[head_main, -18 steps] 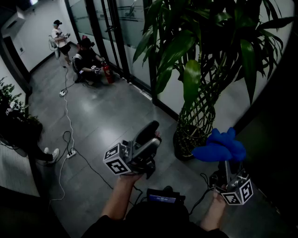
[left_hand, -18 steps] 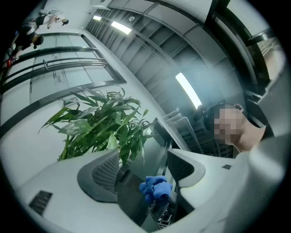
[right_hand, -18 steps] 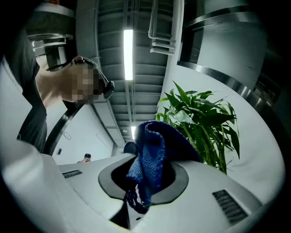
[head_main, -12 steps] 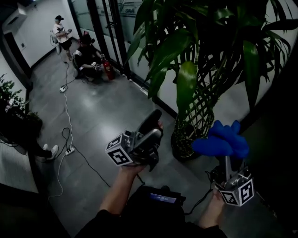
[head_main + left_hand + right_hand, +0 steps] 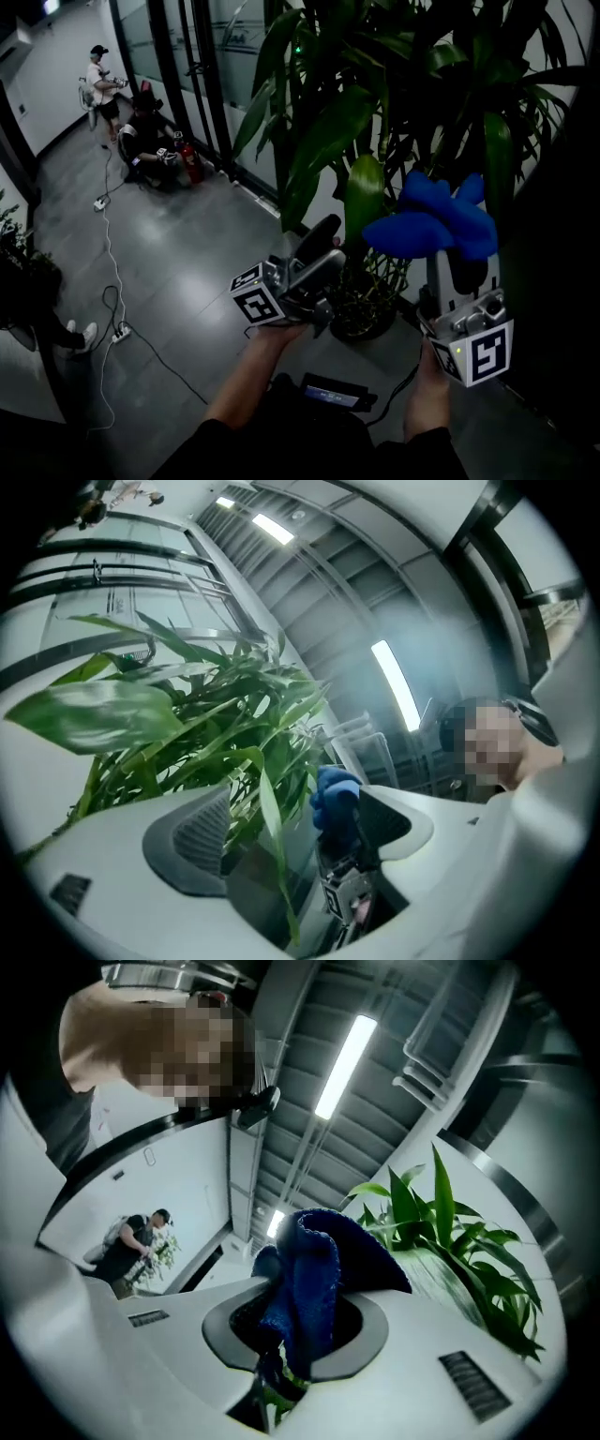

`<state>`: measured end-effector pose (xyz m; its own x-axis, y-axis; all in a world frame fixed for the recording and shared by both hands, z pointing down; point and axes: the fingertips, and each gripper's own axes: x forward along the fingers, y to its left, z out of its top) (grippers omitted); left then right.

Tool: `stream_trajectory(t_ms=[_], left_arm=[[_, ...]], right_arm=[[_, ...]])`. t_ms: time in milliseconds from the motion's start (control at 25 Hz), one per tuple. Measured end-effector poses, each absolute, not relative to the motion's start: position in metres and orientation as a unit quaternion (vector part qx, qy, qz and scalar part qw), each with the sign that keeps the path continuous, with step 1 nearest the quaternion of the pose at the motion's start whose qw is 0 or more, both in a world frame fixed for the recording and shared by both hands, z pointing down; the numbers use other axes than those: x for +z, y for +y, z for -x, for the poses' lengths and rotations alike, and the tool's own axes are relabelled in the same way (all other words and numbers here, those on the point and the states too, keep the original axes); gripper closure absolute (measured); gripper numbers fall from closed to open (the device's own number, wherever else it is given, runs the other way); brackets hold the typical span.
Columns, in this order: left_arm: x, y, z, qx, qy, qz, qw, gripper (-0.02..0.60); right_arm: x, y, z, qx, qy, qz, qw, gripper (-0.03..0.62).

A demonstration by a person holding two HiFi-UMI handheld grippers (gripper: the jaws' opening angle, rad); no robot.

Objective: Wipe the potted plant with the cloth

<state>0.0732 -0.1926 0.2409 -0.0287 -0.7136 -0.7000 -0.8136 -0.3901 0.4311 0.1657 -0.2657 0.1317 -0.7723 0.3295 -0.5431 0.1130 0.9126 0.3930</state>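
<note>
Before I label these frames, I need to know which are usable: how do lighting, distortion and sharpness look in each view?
Head view: dim, corners vignetted black, leafy green potted plant mostly in shadow, blue fuzzy cloth the brightest colour. Left gripper view: strong fisheye, hazy glare round the ceiling strip light. Right gripper view: fisheye too, cloth fairly sharp.

My head camera looks steeply down over my left gripper [image 5: 323, 251] and right gripper [image 5: 452, 267] to the floor [image 5: 169, 253]. Each gripper's camera looks up along its own jaws, close in. All share the plant [image 5: 347, 122].
</note>
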Motion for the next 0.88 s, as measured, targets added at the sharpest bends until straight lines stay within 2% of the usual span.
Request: stream_trajectory(t_ms=[200, 440, 680, 880], left_arm=[[0.226, -0.206, -0.054, 0.465, 0.503, 0.727, 0.057, 0.156], [0.204, -0.217, -0.047, 0.481, 0.413, 0.770, 0.076, 0.156], [0.199, -0.215, -0.054, 0.476, 0.381, 0.788, 0.084, 0.156], [0.190, -0.209, -0.063, 0.490, 0.357, 0.790, 0.090, 0.156]], right_arm=[[0.096, -0.242, -0.092, 0.219, 0.919, -0.108, 0.310, 0.517], [0.116, -0.250, -0.018, 0.268, 0.934, -0.080, 0.224, 0.517], [0.160, -0.248, -0.006, 0.255, 0.949, -0.120, 0.140, 0.517], [0.173, -0.247, -0.020, 0.217, 0.957, -0.151, 0.121, 0.517]])
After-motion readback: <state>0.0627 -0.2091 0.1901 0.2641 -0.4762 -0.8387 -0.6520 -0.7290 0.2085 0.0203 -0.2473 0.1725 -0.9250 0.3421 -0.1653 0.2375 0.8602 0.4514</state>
